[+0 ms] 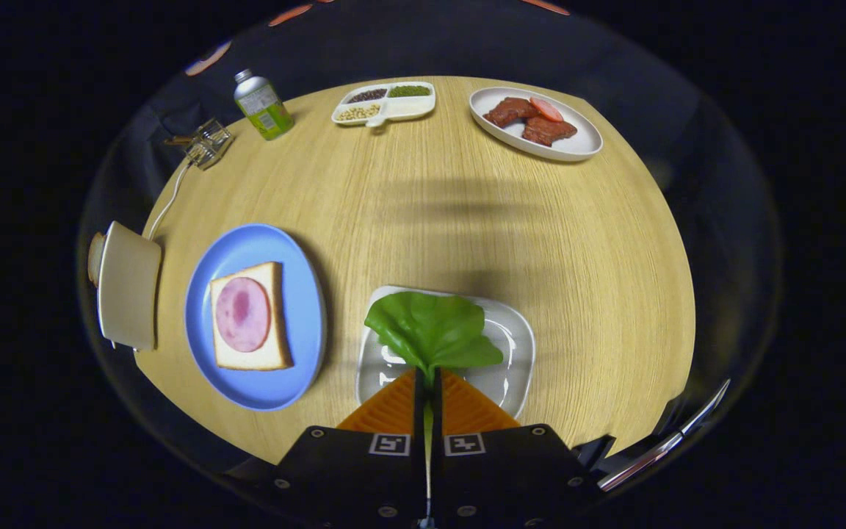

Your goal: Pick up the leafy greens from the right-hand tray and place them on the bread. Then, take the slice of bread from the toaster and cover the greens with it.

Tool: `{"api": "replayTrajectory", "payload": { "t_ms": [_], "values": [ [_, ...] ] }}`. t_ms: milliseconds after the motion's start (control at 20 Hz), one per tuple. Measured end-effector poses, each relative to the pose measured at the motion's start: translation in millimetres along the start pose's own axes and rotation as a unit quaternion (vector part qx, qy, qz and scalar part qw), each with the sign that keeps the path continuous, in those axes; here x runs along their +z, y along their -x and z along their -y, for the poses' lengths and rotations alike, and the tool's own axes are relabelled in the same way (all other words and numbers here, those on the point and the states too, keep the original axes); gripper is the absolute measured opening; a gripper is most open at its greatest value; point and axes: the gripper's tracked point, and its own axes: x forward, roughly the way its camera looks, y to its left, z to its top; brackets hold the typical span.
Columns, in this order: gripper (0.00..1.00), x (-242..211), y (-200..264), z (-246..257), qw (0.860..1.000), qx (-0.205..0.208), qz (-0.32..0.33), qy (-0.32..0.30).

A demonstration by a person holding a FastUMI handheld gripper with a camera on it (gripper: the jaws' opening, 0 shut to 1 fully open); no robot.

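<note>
Over the white tray (515, 371), gripper (428, 382) pinching the stem end of the leafy greens (430, 329), both fingers pressed together on it; leaf spread just ahead of the fingers above the tray. Left of the tray: blue plate (298, 308) on the counter (467, 220), bread (276, 353) topped with ham slice (243, 314). Further left, toaster (128, 285), bread slice edge showing

Bread (250, 317) on plate (305, 308) — left of tray (515, 360)
</note>
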Motion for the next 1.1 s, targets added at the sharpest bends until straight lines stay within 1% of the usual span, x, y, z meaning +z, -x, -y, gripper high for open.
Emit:
{"api": "replayTrajectory", "payload": {
  "t_ms": [200,300,500,750,900,1100],
  "values": [
    [0.03,22,27,-37,0.999,0.037,0.028,0.009],
    [0.03,30,34,-61,0.998,0.056,0.034,0.020],
    [0.03,37,31,-101,0.995,0.072,0.034,0.059],
    [0.03,42,21,-145,0.991,0.107,0.025,0.075],
    [0.03,44,5,-160,0.991,0.101,0.021,0.089],
    [0.07,40,-13,-165,0.992,0.082,0.006,0.098]
  ]
}}
